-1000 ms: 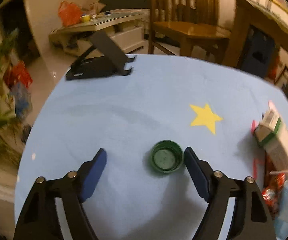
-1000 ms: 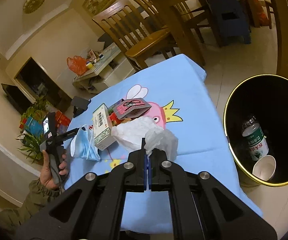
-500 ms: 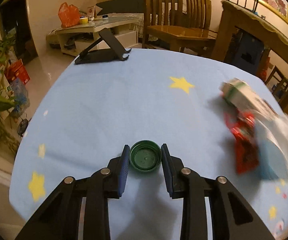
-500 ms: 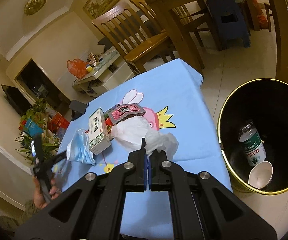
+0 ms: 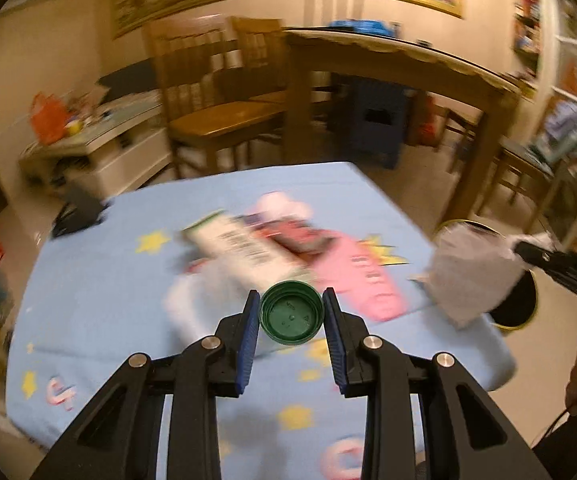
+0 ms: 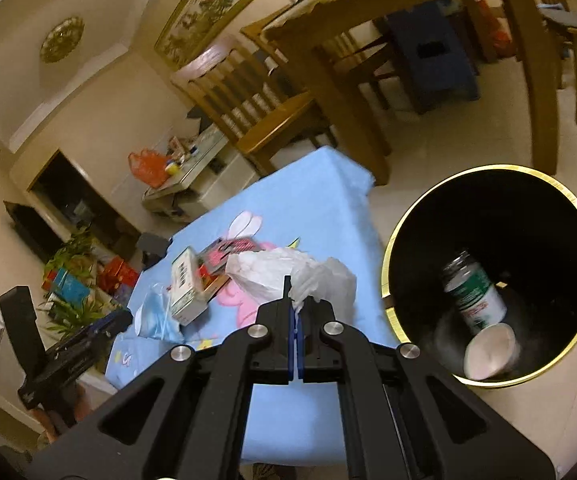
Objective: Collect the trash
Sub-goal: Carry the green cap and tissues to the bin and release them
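Note:
My left gripper (image 5: 291,312) is shut on a green bottle cap (image 5: 291,318) and holds it lifted above the blue tablecloth (image 5: 100,280). My right gripper (image 6: 297,304) is shut on a crumpled white tissue (image 6: 288,270), held above the table's near right corner; the tissue also shows in the left wrist view (image 5: 468,276). A black bin with a gold rim (image 6: 408,224) stands on the floor right of the table, holding a green-labelled bottle (image 6: 474,294) and a paper cup (image 6: 488,352). A white and green carton (image 6: 186,284), a red wrapper (image 6: 228,250) and a blue face mask (image 6: 154,316) lie on the cloth.
Wooden chairs (image 6: 256,96) and a large wooden table (image 6: 408,12) stand beyond the blue table. A black phone stand (image 5: 78,212) sits at the cloth's far left corner. A low cabinet with an orange bag (image 6: 148,166) is by the wall. Plants (image 6: 72,276) stand left.
My left gripper closed on the green cap, lifted it off the cloth and swung right toward the trash pile. My right gripper kept hold of the tissue and shifted nearer the bin.

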A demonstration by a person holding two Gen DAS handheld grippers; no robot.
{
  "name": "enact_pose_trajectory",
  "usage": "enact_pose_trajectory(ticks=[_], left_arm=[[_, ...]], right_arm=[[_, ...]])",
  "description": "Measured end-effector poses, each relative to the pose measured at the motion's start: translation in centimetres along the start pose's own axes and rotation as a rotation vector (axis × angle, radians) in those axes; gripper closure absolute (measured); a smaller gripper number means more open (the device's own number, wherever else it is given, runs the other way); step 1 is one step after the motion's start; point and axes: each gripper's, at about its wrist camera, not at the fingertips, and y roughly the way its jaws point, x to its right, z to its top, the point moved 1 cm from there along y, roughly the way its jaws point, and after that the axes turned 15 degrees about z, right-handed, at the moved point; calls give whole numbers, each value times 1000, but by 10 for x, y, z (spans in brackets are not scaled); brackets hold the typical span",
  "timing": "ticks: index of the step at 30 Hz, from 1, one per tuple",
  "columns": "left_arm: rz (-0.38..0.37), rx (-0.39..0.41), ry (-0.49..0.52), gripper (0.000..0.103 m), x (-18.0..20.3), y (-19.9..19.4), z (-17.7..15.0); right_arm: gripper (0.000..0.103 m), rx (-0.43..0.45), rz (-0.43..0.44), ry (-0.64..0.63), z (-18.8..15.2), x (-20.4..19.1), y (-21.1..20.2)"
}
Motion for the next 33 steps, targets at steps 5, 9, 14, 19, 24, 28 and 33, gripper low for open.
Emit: enact_pose_trajectory(ticks=[5, 9, 14, 19, 24, 28, 33], left_arm=[[-51, 38, 96, 74, 67, -10, 14], [-71, 76, 168, 74, 115, -15, 22], [-99, 87, 237, 74, 165, -15, 23], [-127, 79, 280, 73, 200, -8, 21], [-142, 74, 326, 73, 232, -2, 19], [-149, 74, 349, 73, 253, 4, 20], [-167, 70, 371, 73, 275, 12, 23]], right_arm=[[102, 85, -69, -31, 30, 15, -32], [102, 122, -183, -65, 52, 39, -46], [102, 29, -274, 80, 48, 94, -32], [73, -80, -353, 210, 37, 133, -23], [46, 47, -358, 227, 45, 127, -59], [37, 165, -396, 255, 49, 131, -99], [26, 296, -434, 332, 49, 146, -145]])
